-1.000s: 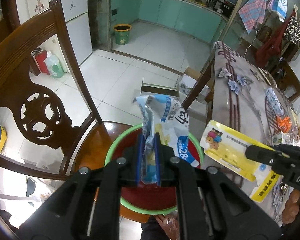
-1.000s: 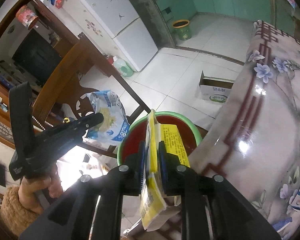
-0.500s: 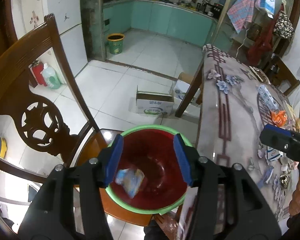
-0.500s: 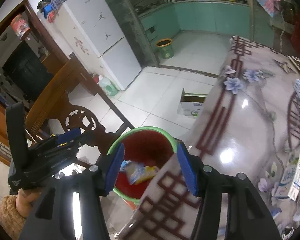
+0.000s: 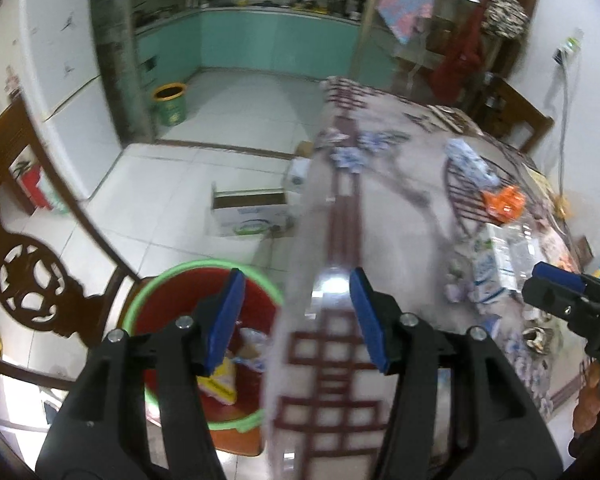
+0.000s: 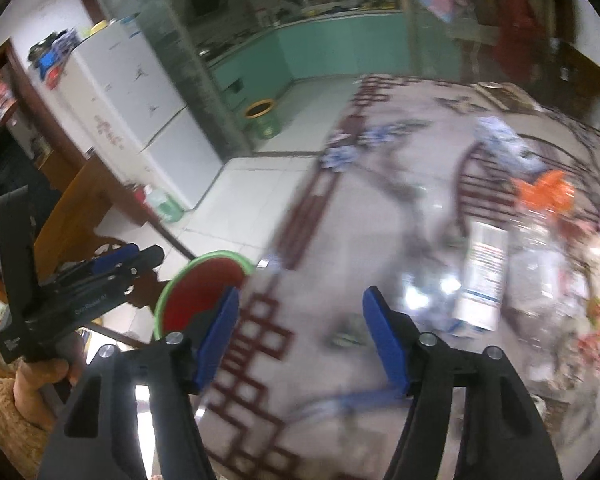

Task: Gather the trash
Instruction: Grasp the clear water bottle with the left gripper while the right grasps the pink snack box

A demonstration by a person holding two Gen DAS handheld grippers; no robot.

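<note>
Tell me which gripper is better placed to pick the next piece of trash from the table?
Probably the right gripper. It is open, empty and over the table, facing the white carton and orange wrapper. The left gripper, also open and empty, sits at the table edge beside the red basin.

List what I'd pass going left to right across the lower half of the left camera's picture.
Carved wooden chair back → red basin with green rim holding dropped wrappers → patterned table → white carton → right gripper.
</note>
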